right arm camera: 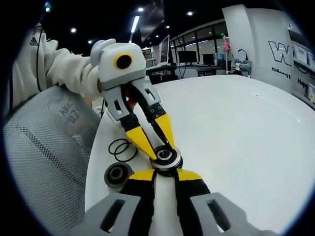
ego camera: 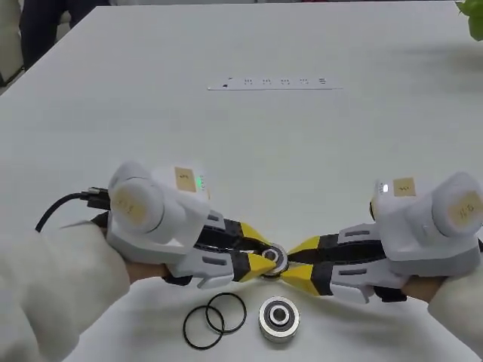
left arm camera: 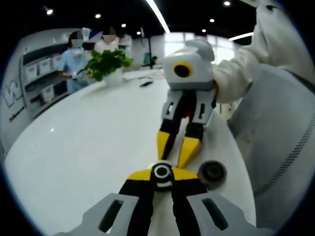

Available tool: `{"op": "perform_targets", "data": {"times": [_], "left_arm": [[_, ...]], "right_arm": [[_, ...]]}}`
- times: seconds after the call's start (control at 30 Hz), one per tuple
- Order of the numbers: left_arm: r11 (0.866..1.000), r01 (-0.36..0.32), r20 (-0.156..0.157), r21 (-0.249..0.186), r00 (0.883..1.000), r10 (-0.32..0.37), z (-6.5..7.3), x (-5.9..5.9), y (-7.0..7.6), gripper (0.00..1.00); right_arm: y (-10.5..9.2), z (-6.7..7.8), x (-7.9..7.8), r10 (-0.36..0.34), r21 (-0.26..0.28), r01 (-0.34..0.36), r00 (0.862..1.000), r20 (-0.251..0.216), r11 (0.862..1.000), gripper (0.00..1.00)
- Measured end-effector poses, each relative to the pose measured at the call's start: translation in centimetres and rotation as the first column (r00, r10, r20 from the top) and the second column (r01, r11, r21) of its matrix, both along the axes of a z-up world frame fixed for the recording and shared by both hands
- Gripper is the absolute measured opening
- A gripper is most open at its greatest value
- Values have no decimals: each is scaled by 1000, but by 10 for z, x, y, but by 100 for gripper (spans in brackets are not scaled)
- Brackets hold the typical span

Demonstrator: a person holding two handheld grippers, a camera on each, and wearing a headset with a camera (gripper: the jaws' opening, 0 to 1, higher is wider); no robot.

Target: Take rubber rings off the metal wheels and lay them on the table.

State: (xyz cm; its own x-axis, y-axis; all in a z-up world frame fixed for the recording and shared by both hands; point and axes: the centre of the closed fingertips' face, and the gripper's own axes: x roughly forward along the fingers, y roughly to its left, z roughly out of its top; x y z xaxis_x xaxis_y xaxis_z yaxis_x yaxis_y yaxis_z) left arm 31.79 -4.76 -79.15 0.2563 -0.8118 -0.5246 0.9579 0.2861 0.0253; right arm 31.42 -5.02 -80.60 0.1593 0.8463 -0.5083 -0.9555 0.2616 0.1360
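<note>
Two handheld grippers meet tip to tip over the near edge of a smooth white table point(ego camera: 302, 151). The left gripper point(ego camera: 260, 258) and the right gripper point(ego camera: 296, 261) each have grey bodies and black fingers capped in yellow wedges. Between them sits a small round metal wheel point(ego camera: 274, 259), raised off the table. The left fingers point(ego camera: 255, 266) are clenched on its rim from one side, and the right fingers point(ego camera: 306, 276) grasp it from the other. In the right gripper view this wheel point(right arm camera: 166, 158) shows a dark band round a silver face. Just in front lies a second wheel point(ego camera: 278, 317), a thick silver disc with a dark hub, flat on the table. Beside it, two thin black rubber rings point(ego camera: 208, 309) lie flat and overlap.
</note>
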Motion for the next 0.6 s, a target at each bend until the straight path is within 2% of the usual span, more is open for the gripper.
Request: {"op": "perform_targets", "data": {"times": [0.2, 0.4, 0.6], "left_arm": [[1000, -2, -1, -1, 1000, 2, 0, 0, 0, 14], [1000, 1, 1, -1, 1000, -1, 0, 1, 0, 14], [1000, 4, 4, 1, 1000, -4, 1, 1, 0, 14]], "right_arm": [[0, 0, 0, -8, 6, 8, 1000, -16, 1000, 11], [-2, 0, 0, -17, 11, 17, 999, -32, 1000, 6], [1, 0, 1, -25, 20, 25, 999, -34, 999, 12]]}}
